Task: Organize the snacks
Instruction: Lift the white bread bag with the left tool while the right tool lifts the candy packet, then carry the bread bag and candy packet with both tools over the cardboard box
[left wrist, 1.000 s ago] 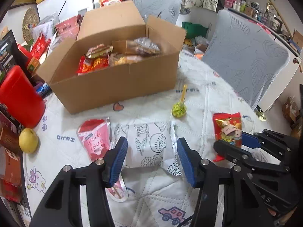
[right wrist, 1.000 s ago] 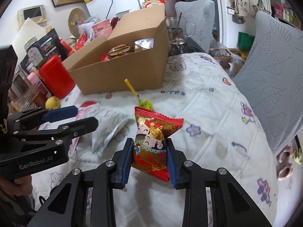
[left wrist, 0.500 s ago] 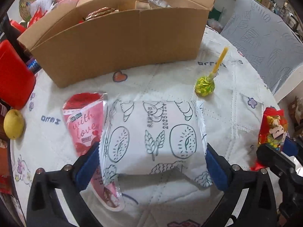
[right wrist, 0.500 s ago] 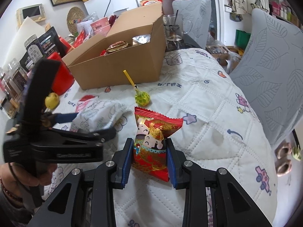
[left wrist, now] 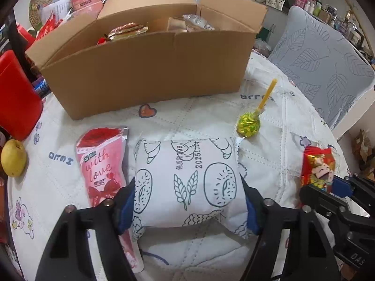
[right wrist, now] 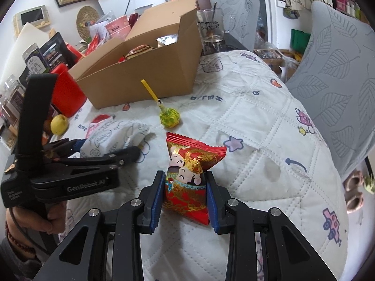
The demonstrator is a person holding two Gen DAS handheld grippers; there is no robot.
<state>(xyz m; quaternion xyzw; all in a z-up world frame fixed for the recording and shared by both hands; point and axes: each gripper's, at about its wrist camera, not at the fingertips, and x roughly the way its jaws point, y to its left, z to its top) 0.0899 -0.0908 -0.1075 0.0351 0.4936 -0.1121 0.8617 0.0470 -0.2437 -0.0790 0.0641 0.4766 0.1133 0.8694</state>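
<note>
The left gripper (left wrist: 188, 205) has its jaws closed on the white pouch (left wrist: 187, 182) lying on the counter (left wrist: 269, 140) before the cardboard box (left wrist: 145, 70); puffy and light, it probably suits that mid-body grip. The right gripper (right wrist: 185, 199) clamps the red packet (right wrist: 187, 178), likely crinkly and slippery.

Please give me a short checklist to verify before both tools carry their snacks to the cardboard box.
1. Left tool closed on white bread packet: ok.
2. Right tool closed on red snack packet: ok.
3. Cardboard box flaps open: ok.
4. Room left inside box: cannot tell.
5. Lollipop lies aside from bread packet's path: ok.
6. Pink "with love" pouch free of left tool: cannot tell; it lies beside one finger.
</note>
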